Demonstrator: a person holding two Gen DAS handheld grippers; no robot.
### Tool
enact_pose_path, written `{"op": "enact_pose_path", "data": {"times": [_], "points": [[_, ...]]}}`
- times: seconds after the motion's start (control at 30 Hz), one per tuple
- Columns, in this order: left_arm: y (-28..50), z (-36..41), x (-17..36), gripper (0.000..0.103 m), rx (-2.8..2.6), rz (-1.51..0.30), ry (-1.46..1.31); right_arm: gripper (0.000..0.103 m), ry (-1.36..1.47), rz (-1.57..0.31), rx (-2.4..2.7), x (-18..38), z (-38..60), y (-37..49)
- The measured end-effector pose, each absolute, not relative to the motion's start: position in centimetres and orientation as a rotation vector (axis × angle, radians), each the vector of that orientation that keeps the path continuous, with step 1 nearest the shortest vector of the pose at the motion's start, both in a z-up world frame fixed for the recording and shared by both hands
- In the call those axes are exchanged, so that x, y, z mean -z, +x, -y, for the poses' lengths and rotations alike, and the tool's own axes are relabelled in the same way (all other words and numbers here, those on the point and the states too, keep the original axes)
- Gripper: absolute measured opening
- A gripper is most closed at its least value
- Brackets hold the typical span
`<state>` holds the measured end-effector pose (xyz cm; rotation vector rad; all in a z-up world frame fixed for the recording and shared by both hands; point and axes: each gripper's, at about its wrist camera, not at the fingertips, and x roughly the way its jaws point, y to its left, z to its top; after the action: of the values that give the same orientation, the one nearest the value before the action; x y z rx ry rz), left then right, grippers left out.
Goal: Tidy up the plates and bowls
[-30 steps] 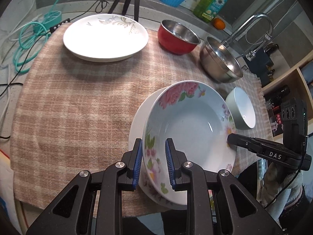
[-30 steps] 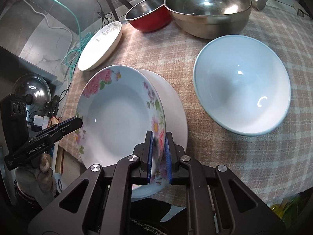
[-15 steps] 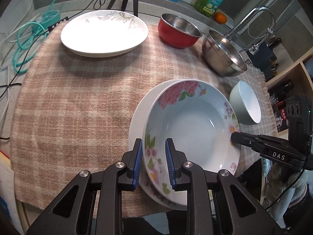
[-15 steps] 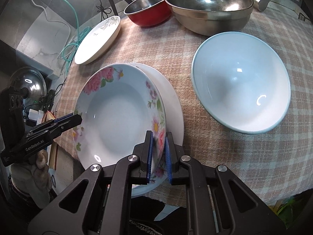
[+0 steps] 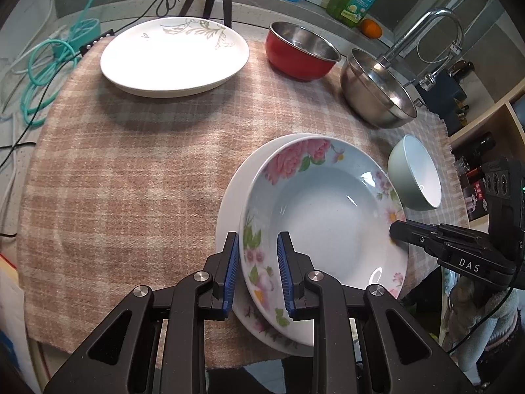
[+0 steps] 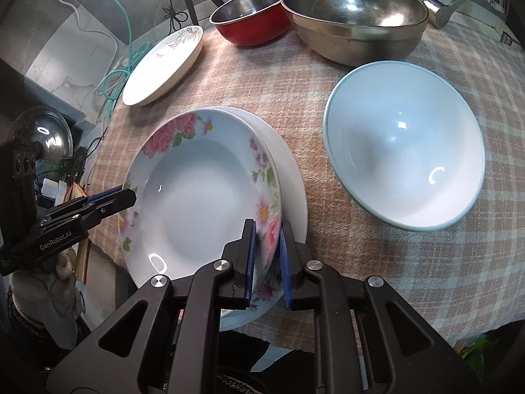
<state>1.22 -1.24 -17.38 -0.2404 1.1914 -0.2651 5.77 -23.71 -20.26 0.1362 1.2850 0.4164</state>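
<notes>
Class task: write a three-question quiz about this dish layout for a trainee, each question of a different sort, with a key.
1. True or false: the flowered plate lies on a plain white plate.
2. How many bowls stand on the checked cloth?
3. The leaf-pattern plate is: A) stacked on another plate; B) alone on the cloth; C) inside a bowl.

Key: 1 true. 2 three: red bowl, steel bowl, pale green bowl. 3 B.

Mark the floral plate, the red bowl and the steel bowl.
floral plate (image 5: 328, 216), left wrist view, bare centre well.
red bowl (image 5: 295, 62), left wrist view, red outer wall.
steel bowl (image 6: 354, 10), right wrist view, inner wall.
</notes>
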Motion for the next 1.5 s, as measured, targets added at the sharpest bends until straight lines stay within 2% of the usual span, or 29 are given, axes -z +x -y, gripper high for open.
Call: {"op": "enact_pose_path", "data": {"times": [0.17,0.2,0.3,0.43,0.5,0.6,1.5], "points": [[1.2,1.4,16.9,0.021,0.259,-1.17,-0.227,0.031,0.123,-1.257,-0.428,19.7,23.5,5.7],[1.2,1.3,16.8,0.024,0.258,-1.168,-0.228,0.04,0.116,-1.248,-0.433,19.5,23.4,5.6],[1.3,1.2,16.3,0.042,0.262,-1.153,-0.237,0.066,0.093,-1.204,-0.441,18.5,23.1,5.2],[1.3,1.1,15.7,0.07,0.249,-1.145,-0.222,0.08,0.054,-1.151,-0.436,17.2,22.8,4.8],[1.4,0.9,15.5,0.07,0.241,-1.14,-0.225,0.087,0.048,-1.129,-0.435,16.7,22.7,4.6],[1.5,0.6,15.2,0.07,0.238,-1.138,-0.23,0.093,0.052,-1.118,-0.437,16.1,22.5,4.8],[4.1,-7.6,10.6,0.07,0.161,-1.016,-0.311,0.093,0.196,-0.992,-0.491,8.7,17.3,9.5]]}}
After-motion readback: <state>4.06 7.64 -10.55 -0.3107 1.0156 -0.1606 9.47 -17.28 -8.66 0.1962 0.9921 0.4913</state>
